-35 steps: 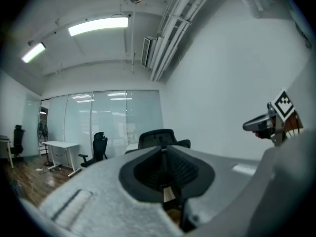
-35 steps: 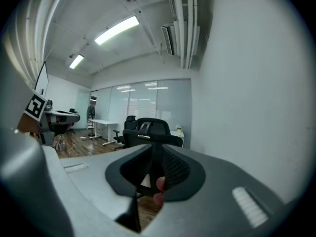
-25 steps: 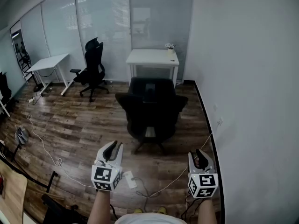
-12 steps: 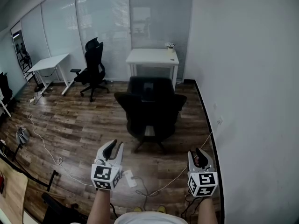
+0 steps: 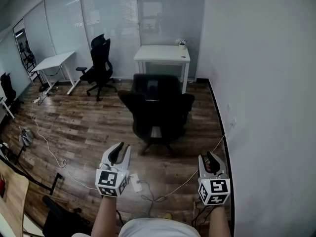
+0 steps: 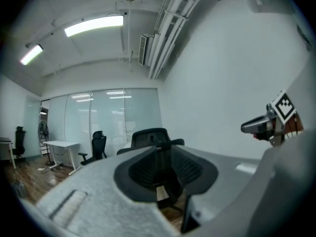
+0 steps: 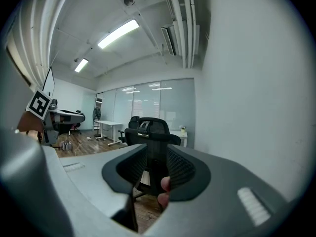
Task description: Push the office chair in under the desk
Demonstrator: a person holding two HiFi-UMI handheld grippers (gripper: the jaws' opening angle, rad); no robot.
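Observation:
The black office chair [image 5: 157, 107] stands on the wood floor with its back toward me, a short way out from the white desk [image 5: 162, 55] at the glass wall. My left gripper [image 5: 117, 154] and right gripper [image 5: 211, 163] hover low, well short of the chair and touching nothing. Both are open with empty jaws. In the left gripper view the chair [image 6: 153, 137] shows through the gap of the left gripper [image 6: 160, 169]. The right gripper view has the chair [image 7: 150, 130] straight ahead of the right gripper [image 7: 153, 174]; a person's fingertip shows low in that gap.
A white wall [image 5: 261, 83] runs close along the right. A second black chair [image 5: 98, 68] and another white desk [image 5: 52, 63] stand at the far left. Cables [image 5: 49, 152] and a power strip [image 5: 134, 184] lie on the floor near my feet.
The view and both grippers have shifted slightly forward toward the chair. The chair itself has not visibly moved relative to the desk.

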